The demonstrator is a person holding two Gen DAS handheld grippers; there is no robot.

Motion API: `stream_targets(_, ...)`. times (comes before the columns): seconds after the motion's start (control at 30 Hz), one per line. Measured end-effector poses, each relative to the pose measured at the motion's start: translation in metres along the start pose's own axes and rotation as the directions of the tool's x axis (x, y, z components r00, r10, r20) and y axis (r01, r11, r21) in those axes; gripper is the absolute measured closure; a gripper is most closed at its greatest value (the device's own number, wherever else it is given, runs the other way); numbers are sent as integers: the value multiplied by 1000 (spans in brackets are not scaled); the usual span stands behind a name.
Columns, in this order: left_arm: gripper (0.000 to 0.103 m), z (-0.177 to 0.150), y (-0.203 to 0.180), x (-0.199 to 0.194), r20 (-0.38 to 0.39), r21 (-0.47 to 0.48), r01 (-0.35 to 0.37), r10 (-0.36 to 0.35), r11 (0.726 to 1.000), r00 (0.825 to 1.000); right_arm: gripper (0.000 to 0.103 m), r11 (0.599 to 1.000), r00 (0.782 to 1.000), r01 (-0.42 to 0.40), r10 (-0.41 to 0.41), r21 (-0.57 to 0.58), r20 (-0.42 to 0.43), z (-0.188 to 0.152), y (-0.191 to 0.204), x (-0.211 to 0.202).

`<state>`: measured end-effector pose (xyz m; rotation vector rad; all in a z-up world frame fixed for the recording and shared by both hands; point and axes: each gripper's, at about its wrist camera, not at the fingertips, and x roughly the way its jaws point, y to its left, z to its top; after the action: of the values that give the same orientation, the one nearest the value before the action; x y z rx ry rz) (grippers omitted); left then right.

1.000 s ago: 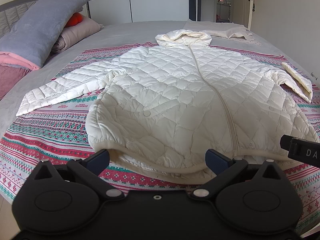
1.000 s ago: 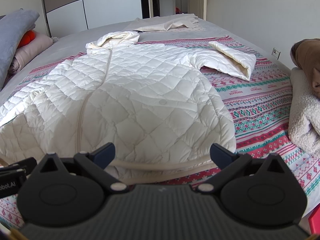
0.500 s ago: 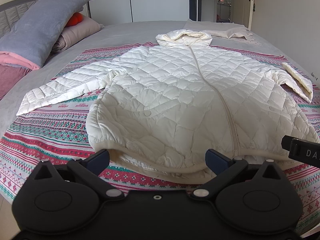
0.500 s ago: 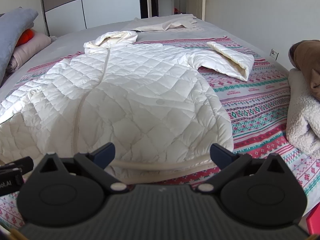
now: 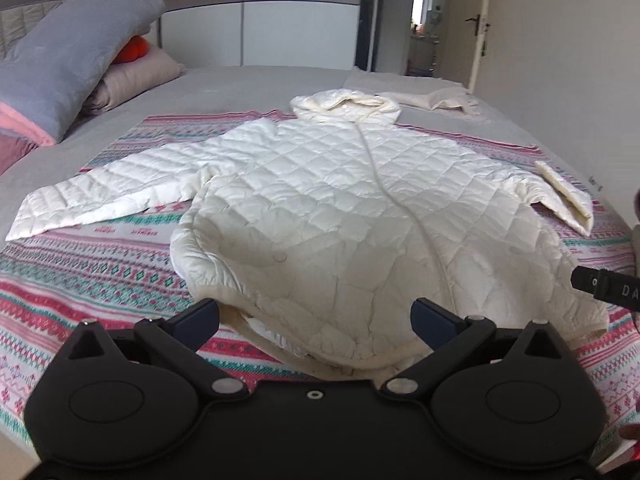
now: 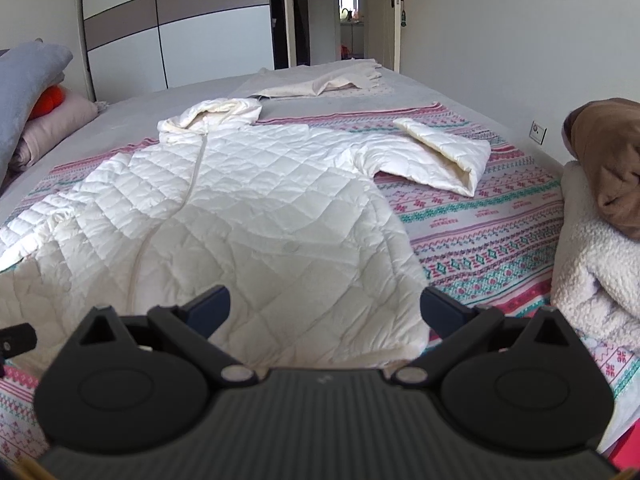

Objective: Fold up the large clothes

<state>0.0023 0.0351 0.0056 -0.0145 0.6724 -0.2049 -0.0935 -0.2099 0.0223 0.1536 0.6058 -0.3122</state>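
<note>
A white quilted hooded jacket (image 5: 340,208) lies flat, front up, on a patterned blanket (image 5: 92,272) on the bed. Its hood points away from me. One sleeve (image 5: 104,196) stretches out to the left; the other sleeve (image 6: 440,152) is bent back on the right. My left gripper (image 5: 316,316) is open and empty, just above the jacket's near hem. My right gripper (image 6: 324,304) is open and empty over the hem's right part of the jacket (image 6: 256,216). The right gripper's side also shows in the left wrist view (image 5: 604,288).
Grey and pink pillows (image 5: 68,60) are stacked at the left. A beige folded cloth (image 6: 320,84) lies at the far end of the bed. A white fleece and a brown garment (image 6: 600,200) are piled at the right edge. Wardrobe and open door stand behind.
Both grippers have moved a little forward and lower towards the jacket's hem. The left view has swung slightly right. The jacket has not moved.
</note>
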Motion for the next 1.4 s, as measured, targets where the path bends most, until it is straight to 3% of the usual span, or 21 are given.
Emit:
stream_targets(0.13, 0, 12, 28, -4, 22, -77, 65, -64, 995, 998, 0, 998, 1000, -5, 7, 67, -22, 10, -32, 9)
stream_targets(0.3, 0, 23, 74, -10, 70, -165, 104, -94, 981, 993, 0, 981, 991, -62, 82, 182, -104, 17, -77, 28)
stream_targets(0.37, 0, 24, 89, -5, 54, -214, 112, -103, 970, 993, 0, 969, 982, -105, 136, 223, -127, 20, -93, 38)
stream_targets(0.47, 0, 17, 115, 15, -13, -335, 154, -168, 930, 986, 0, 909, 955, -187, 258, 373, -149, 18, -116, 57)
stream_targets(0.6, 2, 2, 132, 41, -69, -487, 253, -325, 836, 943, 0, 819, 902, -249, 390, 516, -183, 8, -134, 84)
stream_targets(0.63, 3, -1, 134, 45, -63, -516, 280, -361, 810, 930, 3, 800, 892, -256, 411, 542, -186, 6, -137, 90)
stream_targets(0.7, 33, -4, 134, 48, -52, -537, 305, -392, 787, 918, 22, 755, 864, -282, 468, 592, -186, 0, -139, 102)
stream_targets(0.73, 44, -5, 133, 49, -47, -538, 311, -396, 784, 917, 50, 728, 843, -305, 506, 614, -181, -2, -140, 107)
stream_targets(0.77, 67, -6, 133, 48, -40, -536, 312, -393, 784, 919, 69, 710, 829, -318, 530, 628, -180, -4, -139, 111)
stream_targets(0.8, 81, -7, 134, 47, -33, -533, 311, -386, 787, 922, 75, 705, 822, -323, 539, 631, -181, -6, -137, 114)
stream_targets(0.87, 87, -9, 140, 37, -10, -525, 305, -364, 794, 931, 87, 746, 852, -318, 496, 585, -169, -5, -130, 107)
stream_targets(0.93, 89, -10, 149, 24, 13, -505, 297, -337, 810, 941, 89, 764, 866, -339, 481, 549, -135, -2, -125, 94)
stream_targets(1.0, 89, -12, 155, 14, 9, -465, 275, -306, 842, 952, 90, 771, 866, -368, 488, 519, -111, -2, -122, 80)
stream_targets(1.1, 89, -27, 159, 8, -67, -365, 206, -247, 908, 967, 90, 812, 865, -376, 480, 447, -146, -9, -114, 65)
stream_targets(1.17, 89, -42, 162, 11, -129, -308, 168, -216, 936, 968, 90, 849, 869, -358, 456, 390, -195, -18, -108, 62)
stream_targets(1.27, 89, -59, 160, 17, -194, -226, 161, -206, 961, 959, 89, 916, 889, -303, 371, 263, -267, -30, -97, 65)
stream_targets(1.37, 83, -58, 159, 12, -177, -185, 169, -201, 968, 963, 88, 946, 911, -290, 319, 146, -260, -35, -85, 63)
stream_targets(1.4, 75, -58, 159, 10, -161, -192, 163, -195, 968, 967, 87, 949, 914, -286, 312, 131, -258, -33, -85, 61)
